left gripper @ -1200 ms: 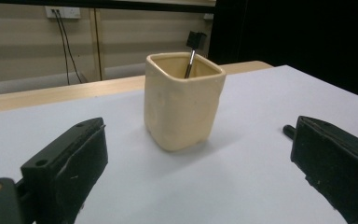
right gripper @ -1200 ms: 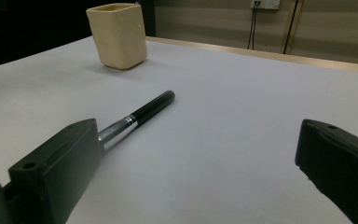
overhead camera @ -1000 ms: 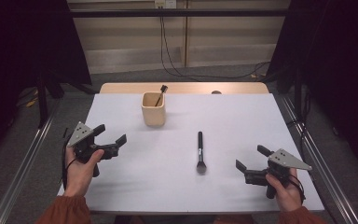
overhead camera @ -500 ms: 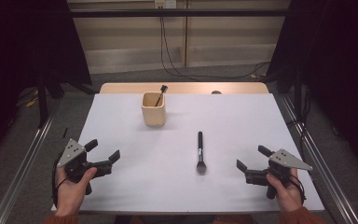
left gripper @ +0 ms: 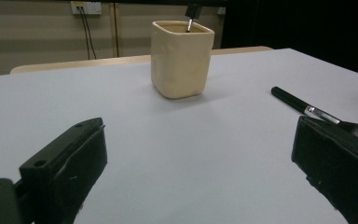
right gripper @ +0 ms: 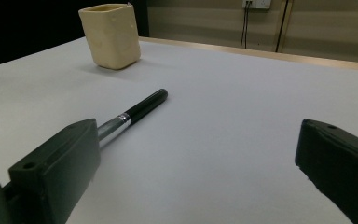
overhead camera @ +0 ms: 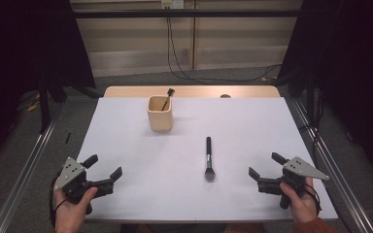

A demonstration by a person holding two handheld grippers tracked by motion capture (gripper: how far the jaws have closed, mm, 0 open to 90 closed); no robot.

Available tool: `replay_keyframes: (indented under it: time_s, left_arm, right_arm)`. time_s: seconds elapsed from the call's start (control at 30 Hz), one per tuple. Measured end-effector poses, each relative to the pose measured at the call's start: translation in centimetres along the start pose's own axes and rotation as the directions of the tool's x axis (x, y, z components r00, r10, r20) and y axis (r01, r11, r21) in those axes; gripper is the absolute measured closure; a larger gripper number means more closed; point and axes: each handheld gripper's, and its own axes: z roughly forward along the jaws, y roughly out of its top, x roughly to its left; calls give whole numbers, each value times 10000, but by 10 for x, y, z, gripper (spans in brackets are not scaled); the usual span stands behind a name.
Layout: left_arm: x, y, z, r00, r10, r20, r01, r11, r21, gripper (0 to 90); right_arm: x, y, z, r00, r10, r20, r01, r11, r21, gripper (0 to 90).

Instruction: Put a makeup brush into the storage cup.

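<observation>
A black makeup brush (overhead camera: pixel 208 158) lies flat near the middle of the white table (overhead camera: pixel 252 126), bristles toward me; its handle (right gripper: pixel 140 108) shows in the right gripper view and its head (left gripper: pixel 354 129) in the left gripper view. A cream square cup (overhead camera: pixel 160 114) stands farther back with a thin brush (overhead camera: pixel 166 98) upright inside; the cup (left gripper: pixel 181 58) (right gripper: pixel 110 35) shows ahead of both grippers. My left gripper (overhead camera: pixel 104 168) rests at the front left, open and empty. My right gripper (overhead camera: pixel 267 166) rests at the front right, open and empty.
Metal rails (overhead camera: pixel 24 174) run along both sides of the table. A wooden strip (overhead camera: pixel 194 91) borders the far edge, with cables (overhead camera: pixel 175 48) hanging down the wall behind.
My left gripper has drawn back toward me and down to the table's front left corner. The right gripper, brush and cup have stayed put.
</observation>
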Motion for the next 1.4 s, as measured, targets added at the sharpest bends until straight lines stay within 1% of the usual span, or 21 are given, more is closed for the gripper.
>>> replay_keyframes:
  time_s: [0.1, 0.17, 0.23, 0.33, 0.4, 0.43, 0.5, 0.57, 0.6, 0.63, 0.73, 0.83, 0.9, 0.93, 1.0, 1.03, 1.07, 1.3, 1.37, 1.4]
  left_arm:
    - [1, 0, 3, 10000, -34, 66, 34, 10000, 9, 34]
    - [0, 0, 4, 9998, -83, 195, 82, 10000, 41, 34]
    - [-1, 1, 5, 9997, 105, 221, -107, 9999, 94, 34]
    - [0, 0, 6, 9995, 99, 285, -102, 9999, 116, 34]
    - [0, 0, 5, 9997, 77, 225, -79, 9999, 71, 34]
    - [-1, 0, 5, 9996, 53, 288, -54, 10000, 21, 34]
    - [-3, 1, 5, 9991, 268, 319, -270, 9996, 63, 34]
    - [-3, 1, 4, 9988, 333, 345, -334, 9994, 40, 34]
    - [-3, 1, 4, 9991, 287, 308, -289, 9996, 41, 34]
    - [-2, 1, 4, 9990, 336, 295, -337, 9994, 51, 34]
    - [-3, 1, 4, 9991, 282, 318, -283, 9996, 23, 34]
    - [-6, 1, 4, 9988, 352, 334, -353, 9994, 33, 34]
    - [-6, 2, 4, 9986, 418, 335, -421, 9991, 72, 34]
    - [-6, 2, 4, 9988, 366, 321, -367, 9993, 31, 34]
    - [-6, 2, 4, 9982, 502, 321, -504, 9987, 32, 34]
    - [-6, 2, 4, 9979, 507, 405, -509, 9987, 41, 34]
    - [-6, 2, 5, 9978, 479, 452, -479, 9989, -12, 34]
    - [-5, 2, 4, 9982, 489, 359, -489, 9988, -1, 34]
    - [-4, 2, 4, 9982, 378, 467, -381, 9993, 40, 34]
    - [-3, 2, 4, 9980, 422, 463, -426, 9991, 69, 34]
  right_arm:
    - [-1, 0, -1, 10000, -17, 15, 17, 10000, -8, 0]
    - [0, -1, -2, 10000, -22, 18, 22, 10000, 10, 0]
    - [0, -1, -3, 10000, -15, 15, 15, 10000, -17, 0]
    - [0, 0, -2, 10000, 9, 14, -9, 10000, -27, 0]
    - [0, 0, -1, 10000, 17, -11, -17, 10000, 31, 0]
    - [0, 0, 0, 10000, 16, -5, -16, 10000, 64, 0]
    - [0, 0, 0, 10000, 66, 27, -66, 10000, 57, 0]
    - [0, 1, 2, 9999, 130, 48, -130, 9999, 64, 0]
    - [0, 1, 2, 9999, 122, 20, -122, 9999, 45, 0]
    - [0, 1, 3, 10000, 64, -22, -63, 10000, 40, 0]
    - [1, 2, 7, 9997, -61, -255, 65, 9999, 129, 0]
    - [2, 3, 10, 9996, -24, -272, 30, 9998, 194, 0]
    - [2, 5, 12, 9995, 40, -301, -35, 9999, 165, 0]
    - [2, 6, 13, 9995, -17, -312, 21, 9999, 126, 0]
    - [3, 10, 16, 9992, -71, -396, 74, 9999, 76, 0]
    - [3, 12, 17, 9990, -43, -456, 45, 10000, 47, 0]
    - [3, 13, 18, 9988, 25, -485, -24, 10000, 9, 0]
    - [4, 24, 30, 9978, -99, -650, 100, 9999, 16, 0]
    - [5, 27, 35, 9974, -144, -712, 145, 9999, 10, 0]
    - [5, 29, 38, 9971, -207, -726, 211, 9998, 41, 0]
